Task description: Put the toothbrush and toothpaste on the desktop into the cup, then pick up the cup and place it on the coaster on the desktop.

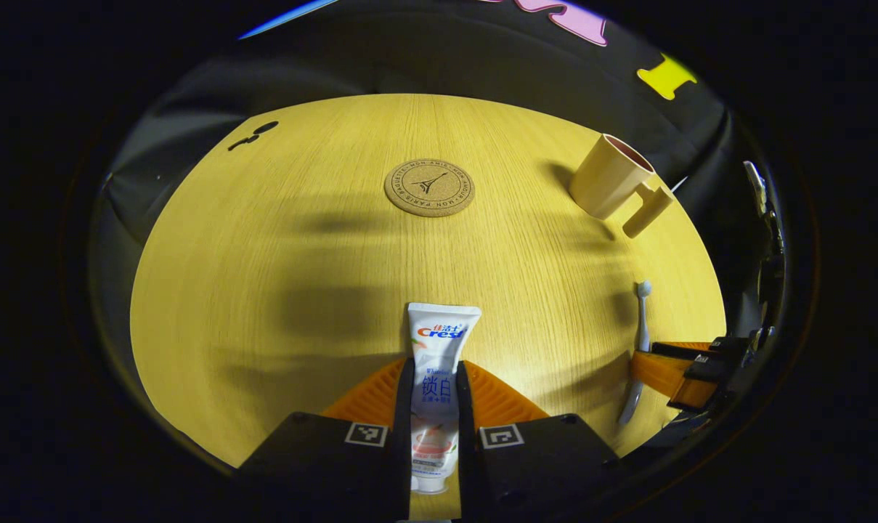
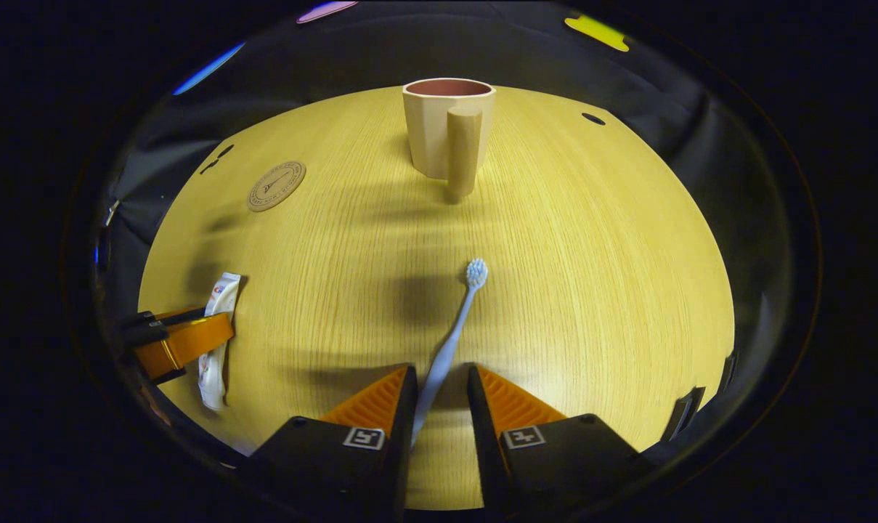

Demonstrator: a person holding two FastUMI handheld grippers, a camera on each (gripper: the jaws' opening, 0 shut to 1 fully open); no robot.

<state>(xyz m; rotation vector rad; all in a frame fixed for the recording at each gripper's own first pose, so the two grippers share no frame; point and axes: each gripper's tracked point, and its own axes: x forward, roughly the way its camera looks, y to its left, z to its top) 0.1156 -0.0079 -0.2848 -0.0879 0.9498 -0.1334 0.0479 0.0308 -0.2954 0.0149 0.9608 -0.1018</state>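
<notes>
A white toothpaste tube [image 1: 442,334] lies lengthwise between the fingers of my left gripper [image 1: 435,363], which press on both its sides low over the wooden desktop [image 1: 264,254]. In the right gripper view, a pale blue toothbrush [image 2: 457,319] lies on the desktop, bristles far. Its handle runs into the gap of my right gripper [image 2: 442,370], which is open, with the handle near the left finger. The beige cup [image 2: 449,123] stands upright ahead, handle toward me. The cork coaster [image 2: 277,186] lies far left. The left gripper view also has the cup [image 1: 609,178], coaster [image 1: 429,187], toothbrush [image 1: 643,312] and right gripper [image 1: 671,370].
The round desktop ends at black cloth on all sides. Small dark holes sit near its far edge [image 1: 264,128] [image 2: 593,118]. In the right gripper view, the left gripper [image 2: 184,338] and toothpaste [image 2: 221,290] are at the left edge.
</notes>
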